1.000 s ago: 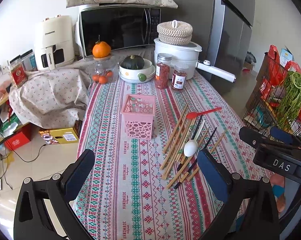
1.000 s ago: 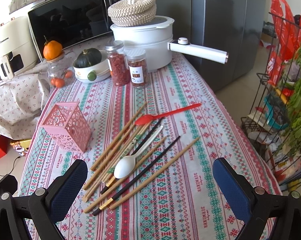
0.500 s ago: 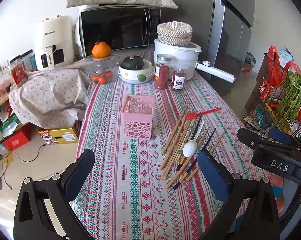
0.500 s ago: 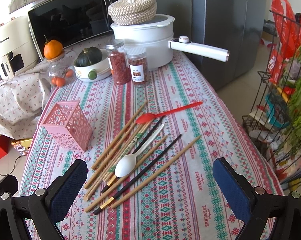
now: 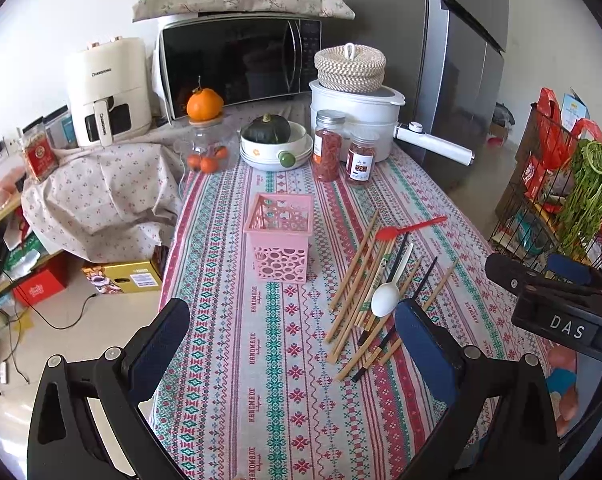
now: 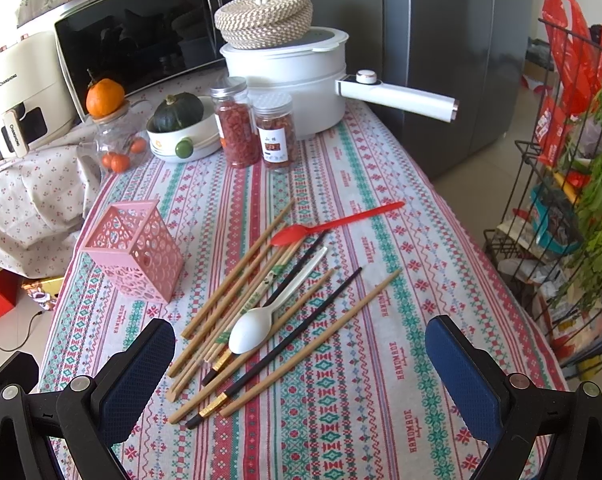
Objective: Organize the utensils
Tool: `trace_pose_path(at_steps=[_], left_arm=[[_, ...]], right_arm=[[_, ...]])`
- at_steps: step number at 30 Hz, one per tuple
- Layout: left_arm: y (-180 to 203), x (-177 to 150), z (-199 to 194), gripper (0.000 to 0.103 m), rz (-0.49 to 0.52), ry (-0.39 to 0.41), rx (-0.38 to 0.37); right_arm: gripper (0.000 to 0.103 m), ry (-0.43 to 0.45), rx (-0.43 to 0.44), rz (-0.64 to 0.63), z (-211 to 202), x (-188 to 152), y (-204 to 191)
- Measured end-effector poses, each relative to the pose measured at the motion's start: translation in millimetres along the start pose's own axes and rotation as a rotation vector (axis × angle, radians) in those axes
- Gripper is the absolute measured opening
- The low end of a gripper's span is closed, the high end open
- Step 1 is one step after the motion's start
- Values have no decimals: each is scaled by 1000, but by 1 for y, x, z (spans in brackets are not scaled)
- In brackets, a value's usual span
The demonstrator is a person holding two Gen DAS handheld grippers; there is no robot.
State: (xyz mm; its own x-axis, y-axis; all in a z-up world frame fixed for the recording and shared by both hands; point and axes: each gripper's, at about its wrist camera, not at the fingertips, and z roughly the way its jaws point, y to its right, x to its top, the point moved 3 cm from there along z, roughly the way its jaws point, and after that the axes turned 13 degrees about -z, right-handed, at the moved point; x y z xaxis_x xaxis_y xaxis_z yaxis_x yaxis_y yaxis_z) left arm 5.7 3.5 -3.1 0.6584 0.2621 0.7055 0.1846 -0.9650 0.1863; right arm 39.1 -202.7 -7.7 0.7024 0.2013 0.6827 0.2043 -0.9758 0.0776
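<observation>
Over the last second both grippers are drifting only slightly: in the right wrist view the utensils are sliding a touch lower and nearer, so the right gripper [image 6: 301, 364] is easing forward over them; the left view is barely changing. Nothing on the table is moving.

The right gripper's jaws are standing wide apart and holding nothing. Just ahead of it and between its fingers are lying the chopsticks [image 6: 237, 280], wooden and black ones fanned together, with a white spoon [image 6: 248, 332] resting on top and a red spoon [image 6: 329, 225] at the far end of the pile. The pink basket [image 6: 135, 250] is standing upright ahead and to its left, apparently with nothing in it.

The left gripper [image 5: 291, 344] is also wide open and empty, with the basket straight ahead and the pile ahead to its right.

Sorting probably has not begun; a first pick looks imminent.
</observation>
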Motion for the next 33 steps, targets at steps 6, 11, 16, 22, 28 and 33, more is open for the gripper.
trace_pose_path(at_steps=[6, 11, 16, 22, 28, 33], left_arm=[[7, 7, -1, 103, 75, 105, 13], [30, 18, 19, 103, 188, 29, 4], [60, 38, 35, 103, 252, -73, -78], [107, 54, 78, 103, 334, -143, -50], [136, 62, 164, 75, 320, -344, -50], [129, 59, 235, 31, 223, -480, -30]], right_arm=[[103, 10, -41, -4, -4, 3, 10], [103, 18, -87, 39, -7, 15, 32], [103, -51, -64, 97, 9, 27, 54], [103, -141, -36, 112, 37, 43, 78], [102, -290, 69, 176, 86, 8, 100], [99, -355, 87, 233, 112, 1, 120]])
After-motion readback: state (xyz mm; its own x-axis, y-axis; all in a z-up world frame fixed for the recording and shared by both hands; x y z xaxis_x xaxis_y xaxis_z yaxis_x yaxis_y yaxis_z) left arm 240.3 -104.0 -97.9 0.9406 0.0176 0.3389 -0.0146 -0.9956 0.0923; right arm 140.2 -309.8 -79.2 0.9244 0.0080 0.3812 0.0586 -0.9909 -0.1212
